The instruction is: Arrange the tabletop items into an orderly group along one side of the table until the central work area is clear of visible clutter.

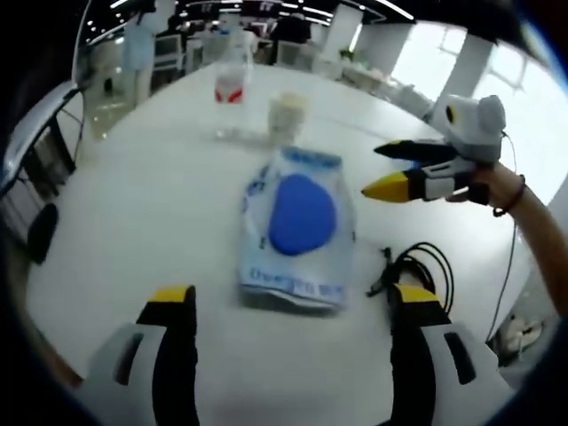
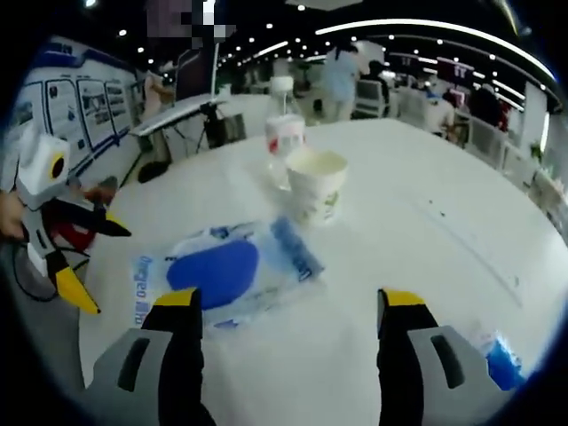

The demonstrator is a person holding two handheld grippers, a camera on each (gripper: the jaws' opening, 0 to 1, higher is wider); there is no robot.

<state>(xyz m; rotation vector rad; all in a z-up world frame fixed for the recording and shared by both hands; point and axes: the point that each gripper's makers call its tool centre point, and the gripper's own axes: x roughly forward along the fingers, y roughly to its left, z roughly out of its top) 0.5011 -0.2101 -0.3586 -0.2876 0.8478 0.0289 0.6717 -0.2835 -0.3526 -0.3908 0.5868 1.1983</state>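
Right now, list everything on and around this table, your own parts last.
Plastic packet: one, clear and pale blue with a blue oval inside, lying flat mid-table.
Paper cup: one, white, upright beyond the packet.
Bottle: one, clear with a red-and-white label, behind the cup.
Cable: one, black, coiled beside the packet.
Blue item: one, near the table edge, too blurred to name.
Table: one, white.
Left gripper: jaws open.
Right gripper: jaws open.
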